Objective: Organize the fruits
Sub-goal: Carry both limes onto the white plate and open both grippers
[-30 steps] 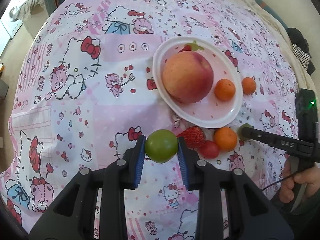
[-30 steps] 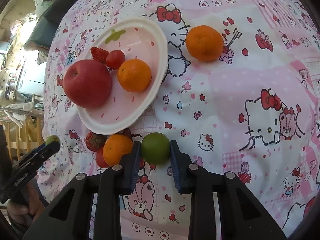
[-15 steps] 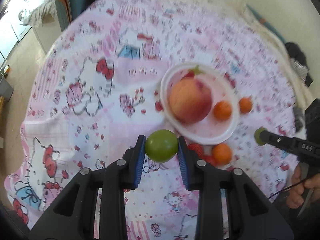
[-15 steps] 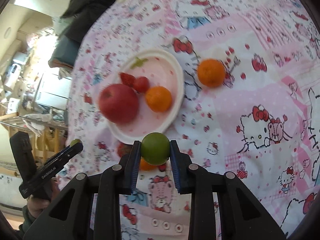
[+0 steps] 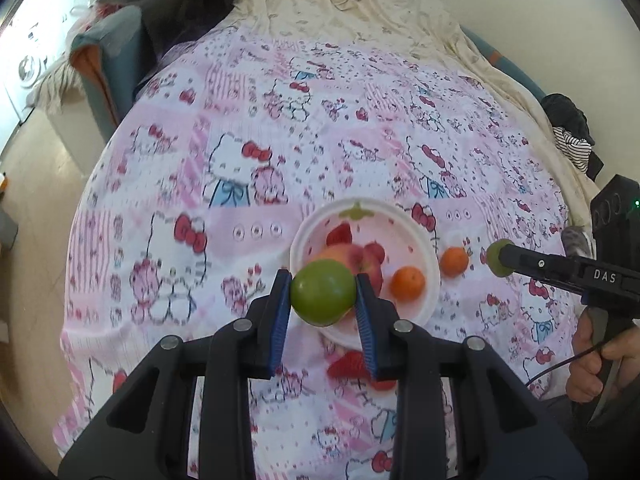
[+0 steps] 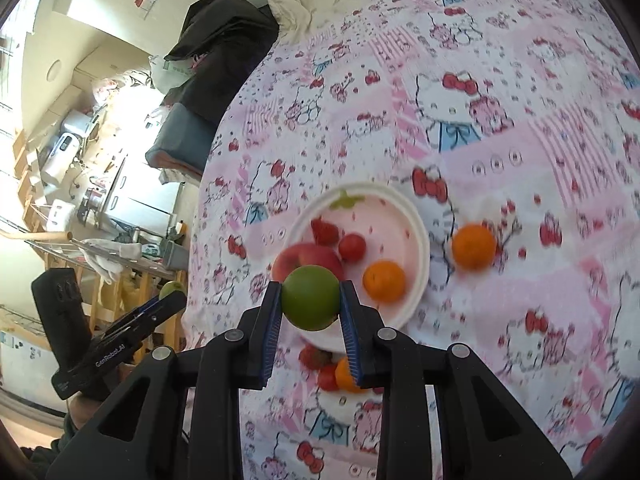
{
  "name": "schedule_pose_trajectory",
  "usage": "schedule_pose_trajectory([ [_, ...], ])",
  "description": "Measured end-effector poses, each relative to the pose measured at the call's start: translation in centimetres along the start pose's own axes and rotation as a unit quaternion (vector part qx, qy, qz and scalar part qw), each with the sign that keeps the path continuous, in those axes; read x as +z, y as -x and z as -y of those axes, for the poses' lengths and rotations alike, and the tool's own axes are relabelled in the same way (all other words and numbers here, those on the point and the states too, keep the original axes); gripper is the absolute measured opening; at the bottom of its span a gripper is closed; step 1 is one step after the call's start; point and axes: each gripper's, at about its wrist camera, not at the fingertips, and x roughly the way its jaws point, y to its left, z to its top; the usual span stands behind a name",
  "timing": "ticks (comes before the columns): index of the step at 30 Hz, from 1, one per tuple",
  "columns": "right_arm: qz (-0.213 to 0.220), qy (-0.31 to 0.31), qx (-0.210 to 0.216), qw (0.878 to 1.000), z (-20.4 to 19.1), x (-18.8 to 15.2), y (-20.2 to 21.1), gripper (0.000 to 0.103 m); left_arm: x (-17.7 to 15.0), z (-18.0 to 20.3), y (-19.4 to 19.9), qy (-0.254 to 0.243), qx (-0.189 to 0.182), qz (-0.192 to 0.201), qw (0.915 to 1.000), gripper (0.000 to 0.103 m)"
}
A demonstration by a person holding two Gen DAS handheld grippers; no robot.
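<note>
Green fruit [image 5: 323,298] in left claw [image 5: 323,300]

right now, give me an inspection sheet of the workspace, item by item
surface: pink cartoon-print cloth, a cream sheet at its far end
job's things: plate holds an apple, strawberry, small red fruit and orange; second orange on the cloth beside the plate; a few more fruits on the cloth at its near edge
clutter: dark clothing at the cloth's edge
grippers: left gripper and right gripper each shut on a green fruit
cables: thin cable by the right hand
surroundings: kitchen shelves
</note>
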Motion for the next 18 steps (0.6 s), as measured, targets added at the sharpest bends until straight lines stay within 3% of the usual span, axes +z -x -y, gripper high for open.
schedule_pose_trajectory([
  [5, -0.005, 0.015, -0.014, 1.0, -0.1, 2.4, -1.4, 0.03, 2.7, 0.6, -2.2, -0.012, -0.006, -0.004, 0.9999, 0.027],
  [11, -0.013, 0.013, -0.025, 1.0, 1.3, 4.6, -4.0, 0.03, 4.7, -0.7, -7.2, 0.012, -0.021, -0.029, 0.9993, 0.027],
  [18, -0.03, 0.007, -0.035, 0.999, 3.3, 5.1, -6.9, 0.03, 4.9, -1.8, -11.6, 0.023, -0.023, -0.044, 0.9985, 0.027],
])
